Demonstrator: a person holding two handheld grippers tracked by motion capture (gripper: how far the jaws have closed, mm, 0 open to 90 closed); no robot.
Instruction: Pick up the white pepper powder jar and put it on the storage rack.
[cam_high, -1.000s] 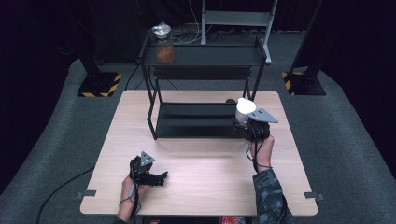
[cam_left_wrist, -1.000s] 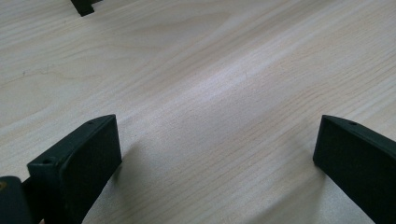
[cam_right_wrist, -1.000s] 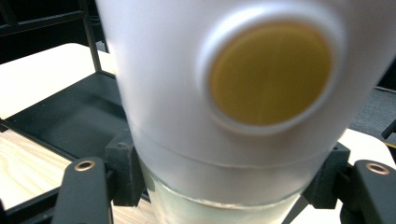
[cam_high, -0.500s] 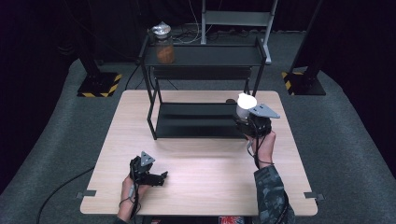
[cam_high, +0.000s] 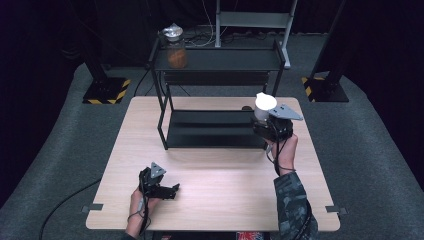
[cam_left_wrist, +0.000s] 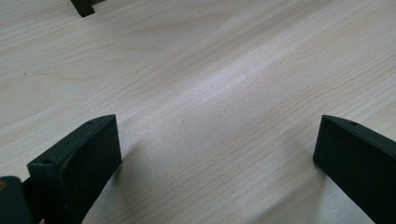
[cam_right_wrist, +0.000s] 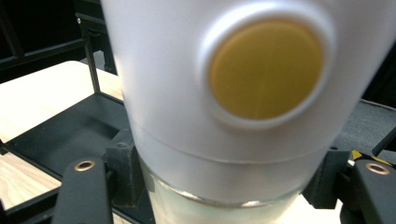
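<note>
My right gripper (cam_high: 264, 122) is shut on a glass jar with a white lid (cam_high: 264, 103), held in the air at the right end of the black two-tier shelf (cam_high: 215, 131). In the right gripper view the jar (cam_right_wrist: 219, 116) sits very close, its white lid bearing a yellow disc, with the black jaws pressed on its glass sides. A second jar with orange contents and a foil-like top (cam_high: 176, 50) stands on the shelf's upper tier at the left. My left gripper (cam_high: 172, 190) rests open on the wooden table (cam_high: 215, 190) near the front left, nothing between its jaws (cam_left_wrist: 210, 154).
The shelf stands across the back half of the table; its lower tier (cam_right_wrist: 60, 135) is bare. Behind the table are a metal stand (cam_high: 255, 20), cables, and two bases with yellow-black stripes (cam_high: 105, 92) on the grey floor.
My right gripper has carried the white-lidded jar up and away from me, toward the shelf's right end. The left gripper has stayed put.
</note>
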